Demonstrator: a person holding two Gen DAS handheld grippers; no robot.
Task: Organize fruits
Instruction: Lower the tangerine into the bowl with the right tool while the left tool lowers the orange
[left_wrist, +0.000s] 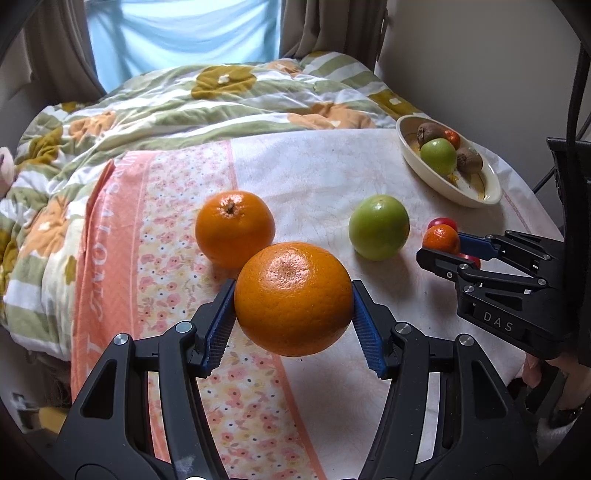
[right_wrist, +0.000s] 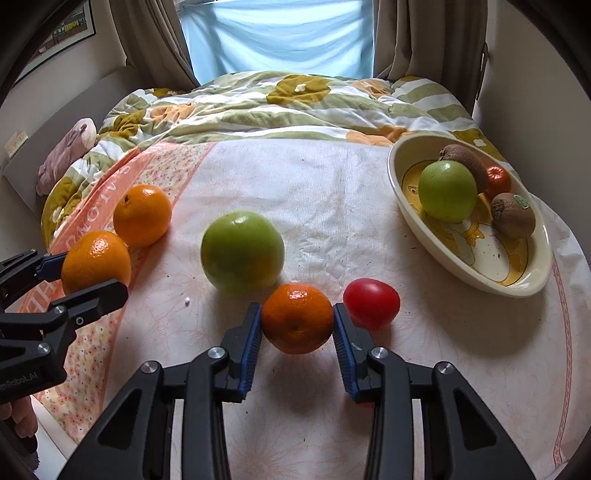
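Fruits nearest: a large orange, navel end up, pinched in the left tongs above the bed; a small mandarin pinched in the right tongs. Beyond lie a red tomato, green apple and second orange. Farthest, the oval dish runs lengthwise away rightward.
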